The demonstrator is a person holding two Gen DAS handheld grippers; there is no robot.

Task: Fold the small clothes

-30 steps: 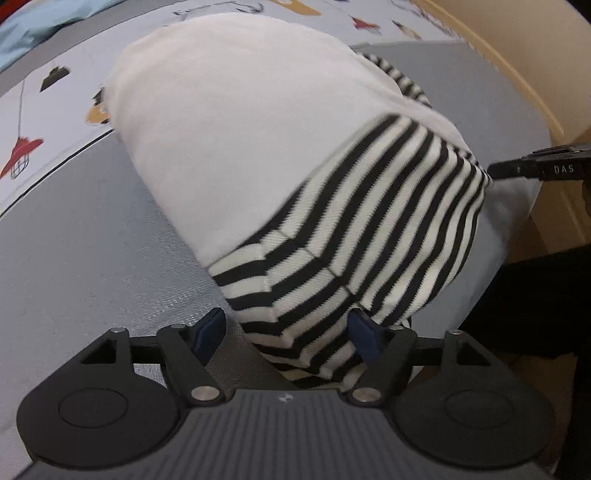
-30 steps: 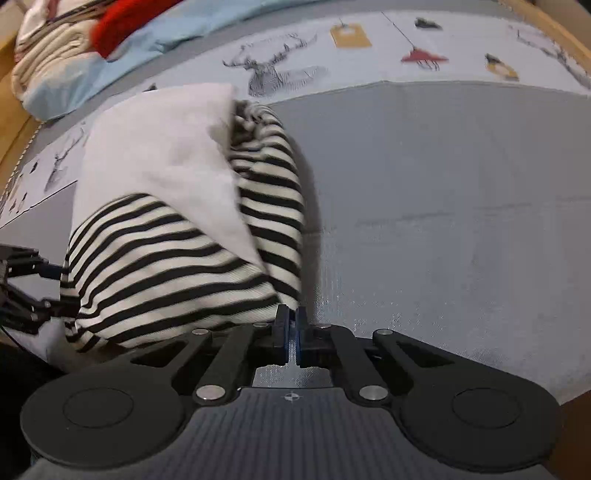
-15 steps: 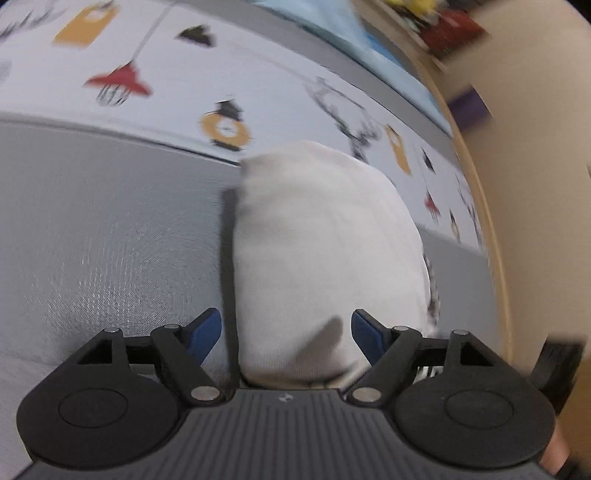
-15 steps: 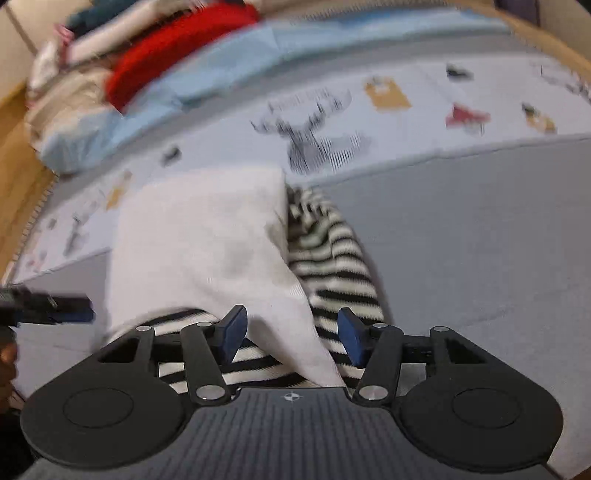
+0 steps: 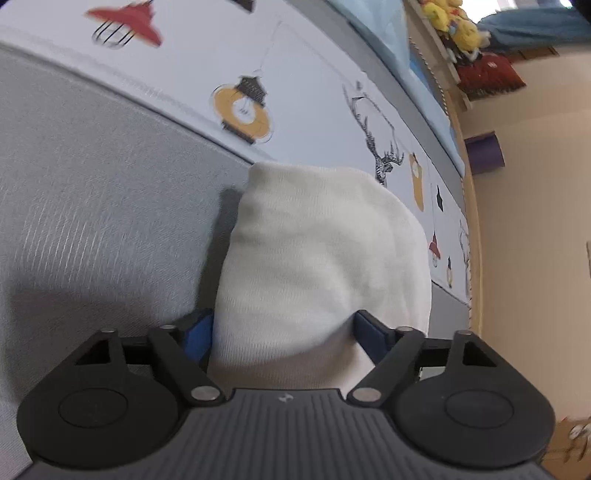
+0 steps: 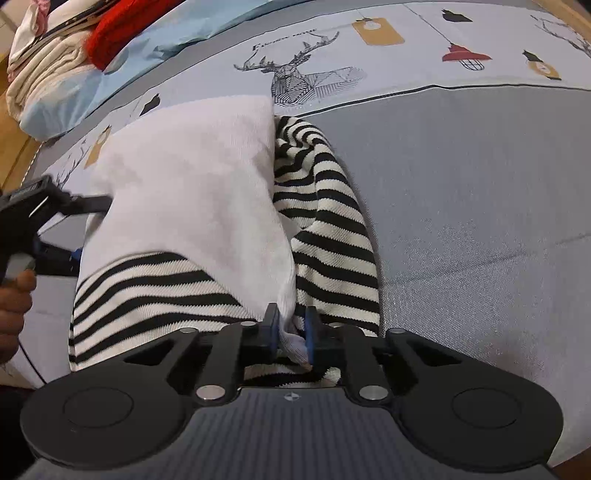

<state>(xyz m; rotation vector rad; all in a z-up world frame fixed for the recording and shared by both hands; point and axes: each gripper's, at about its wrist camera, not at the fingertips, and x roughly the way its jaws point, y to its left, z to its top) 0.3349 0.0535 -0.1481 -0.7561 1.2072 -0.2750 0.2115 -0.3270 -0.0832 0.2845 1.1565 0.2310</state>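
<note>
A small garment with a white body (image 6: 192, 177) and black-and-white striped sleeves (image 6: 325, 229) lies partly folded on the grey bed cover (image 6: 480, 184). My right gripper (image 6: 290, 330) is shut on the white fabric edge at the garment's near side. My left gripper (image 5: 284, 332) is open, its blue-padded fingers (image 5: 197, 332) either side of the white fabric (image 5: 321, 258) at the garment's edge. The left gripper also shows in the right wrist view (image 6: 33, 206), at the garment's left side.
The bed cover has a printed band with deer and lanterns (image 6: 303, 74). A pile of red, cream and light-blue laundry (image 6: 74, 48) sits at the far left. The bed's wooden edge (image 5: 476, 221) and a shelf with toys (image 5: 461, 26) lie at the right.
My right gripper opened, moved forward and closed on the white fabric edge. My left gripper swung from the striped sleeve to the garment's white side, staying open.
</note>
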